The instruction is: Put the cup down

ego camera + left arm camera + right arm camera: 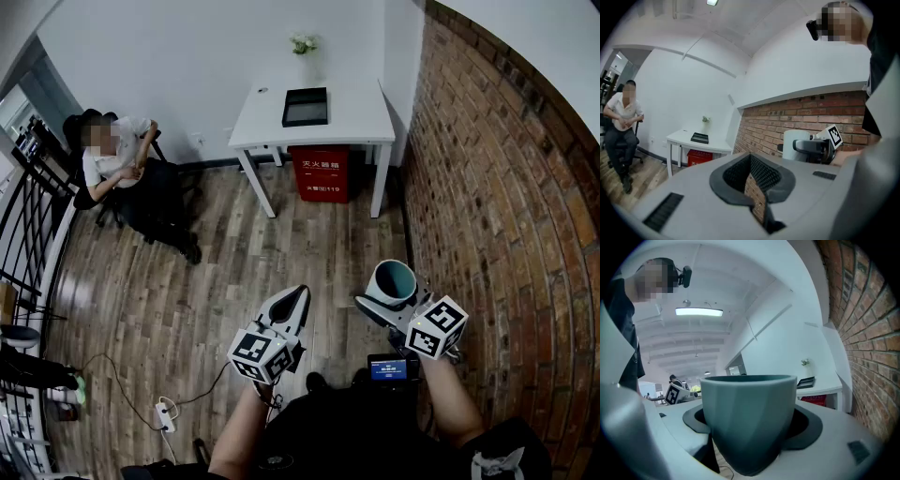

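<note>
The brick wall (487, 187) runs down the frame's right side, close beside the right gripper (392, 296). A white table (356, 117) stands at upper centre. Open wooden floor (234, 262) lies between it and both grippers. Right gripper: jaws spread wide, clamped on the upright teal cup (391, 274), held clear of the floor at lower right. Left gripper (289, 305): jaws together, empty.

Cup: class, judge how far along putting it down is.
Done: the cup is gripped upright in the right tool. In hand: it hangs over the floor, resting on nothing. Left: setting it down and letting go; the white table stands far off.
</note>
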`<action>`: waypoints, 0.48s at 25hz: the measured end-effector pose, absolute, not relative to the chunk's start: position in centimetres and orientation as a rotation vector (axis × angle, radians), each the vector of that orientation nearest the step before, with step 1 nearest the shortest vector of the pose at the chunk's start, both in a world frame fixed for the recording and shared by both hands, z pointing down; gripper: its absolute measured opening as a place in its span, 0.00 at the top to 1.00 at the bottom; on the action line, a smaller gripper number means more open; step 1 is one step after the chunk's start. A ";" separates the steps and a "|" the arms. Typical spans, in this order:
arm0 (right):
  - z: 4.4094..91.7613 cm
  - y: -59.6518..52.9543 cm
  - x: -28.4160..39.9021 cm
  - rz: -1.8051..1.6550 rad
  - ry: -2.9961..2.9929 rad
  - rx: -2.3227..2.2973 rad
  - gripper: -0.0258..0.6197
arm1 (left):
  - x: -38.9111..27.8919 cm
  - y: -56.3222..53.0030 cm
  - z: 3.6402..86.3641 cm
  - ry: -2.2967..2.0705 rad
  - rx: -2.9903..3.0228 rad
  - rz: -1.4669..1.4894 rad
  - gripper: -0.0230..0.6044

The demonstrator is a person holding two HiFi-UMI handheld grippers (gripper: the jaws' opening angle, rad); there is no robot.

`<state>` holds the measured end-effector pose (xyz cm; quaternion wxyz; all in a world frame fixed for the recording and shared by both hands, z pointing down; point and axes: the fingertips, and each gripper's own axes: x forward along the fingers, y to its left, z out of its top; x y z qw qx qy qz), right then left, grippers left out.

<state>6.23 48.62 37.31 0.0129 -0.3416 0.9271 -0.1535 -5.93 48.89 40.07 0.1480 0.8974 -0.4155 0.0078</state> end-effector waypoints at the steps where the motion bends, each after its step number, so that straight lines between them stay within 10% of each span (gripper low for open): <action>1: 37.3 48.5 6.2 -0.476 2.888 -1.066 0.33 | -5.9 48.9 40.0 -1.196 2.583 0.023 0.95; 12: 37.6 48.4 6.1 -0.470 2.885 -1.103 0.33 | -5.2 48.9 40.1 -1.188 2.595 0.032 0.95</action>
